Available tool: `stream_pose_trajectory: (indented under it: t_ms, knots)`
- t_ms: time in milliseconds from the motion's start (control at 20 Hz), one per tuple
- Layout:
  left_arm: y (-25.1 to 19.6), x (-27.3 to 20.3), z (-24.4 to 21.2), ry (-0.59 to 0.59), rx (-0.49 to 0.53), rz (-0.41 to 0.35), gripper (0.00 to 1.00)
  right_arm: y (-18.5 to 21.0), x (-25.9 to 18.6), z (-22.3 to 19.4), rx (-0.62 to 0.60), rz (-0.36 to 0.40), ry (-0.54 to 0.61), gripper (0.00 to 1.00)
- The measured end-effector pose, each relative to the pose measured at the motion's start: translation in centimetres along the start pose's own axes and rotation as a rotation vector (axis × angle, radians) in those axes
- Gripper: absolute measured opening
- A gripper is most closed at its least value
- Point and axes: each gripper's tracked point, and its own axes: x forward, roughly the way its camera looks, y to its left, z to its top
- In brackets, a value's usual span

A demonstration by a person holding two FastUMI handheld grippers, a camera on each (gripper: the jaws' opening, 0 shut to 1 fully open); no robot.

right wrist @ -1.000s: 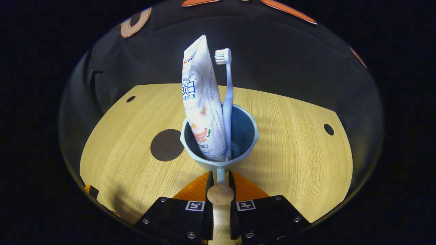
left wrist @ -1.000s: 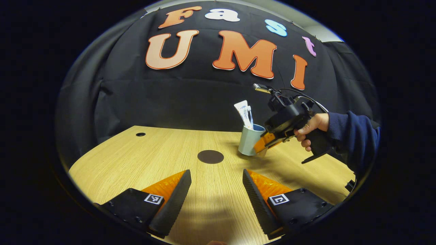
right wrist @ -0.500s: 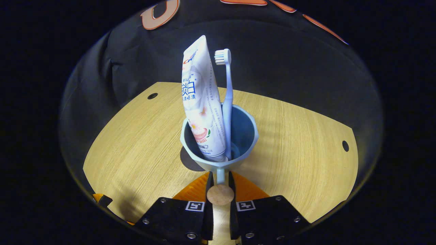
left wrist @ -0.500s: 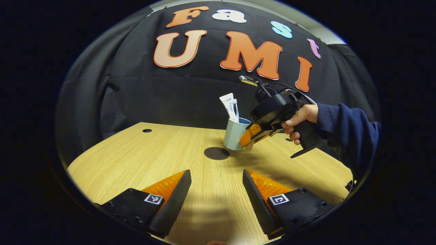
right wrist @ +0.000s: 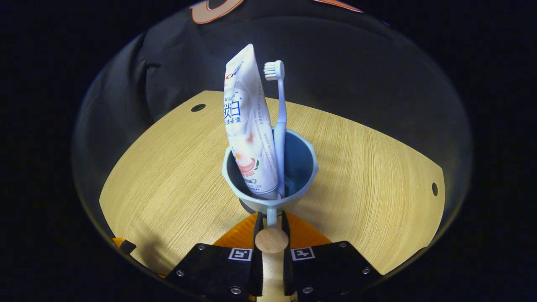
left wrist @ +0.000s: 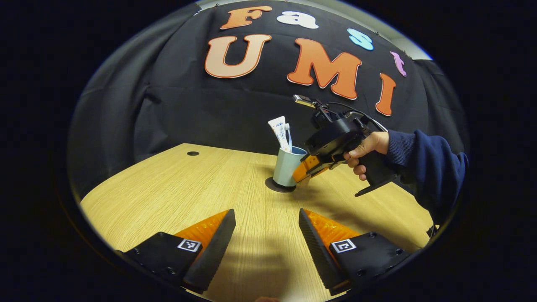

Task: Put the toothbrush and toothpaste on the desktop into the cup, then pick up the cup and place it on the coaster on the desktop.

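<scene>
Right gripper view first: the right gripper point(right wrist: 271, 224) has both fingers pinched on the thin handle of the blue cup point(right wrist: 270, 176), which sits straight ahead of it, touching the fingertips. A round wooden knob point(right wrist: 271, 240) caps the handle end between the black finger mounts, each of which carries a small square black-and-white marker. Standing in the cup are the toothpaste point(right wrist: 248, 126), leaning to the gripper's left, and the toothbrush point(right wrist: 280, 126), upright just beside it with its bristles on top. The tube bears blue lettering and some small print, too warped for me to make out.

From the left gripper view, the left gripper point(left wrist: 267, 235) hovers above the wooden desktop point(left wrist: 168, 188) with its fingers spread wide, nothing between them. Well ahead of it and slightly to its right the cup point(left wrist: 286, 168) stands over the dark round coaster point(left wrist: 272, 187); whether it touches the coaster I cannot tell. The right gripper point(left wrist: 303, 172) is at the cup's far-right side, held by a hand point(left wrist: 366, 151) in a dark blue sleeve point(left wrist: 423, 163).
</scene>
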Motion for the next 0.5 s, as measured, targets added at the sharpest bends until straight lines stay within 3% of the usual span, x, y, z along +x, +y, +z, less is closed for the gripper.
stream_pose_trajectory:
  t_ms: [500]
  knots:
    - [-0.29,-0.29,-0.80,0.037,-0.033,0.007,0.97,0.13,-0.03,-0.01,0.014,0.012,0.022,0.20]
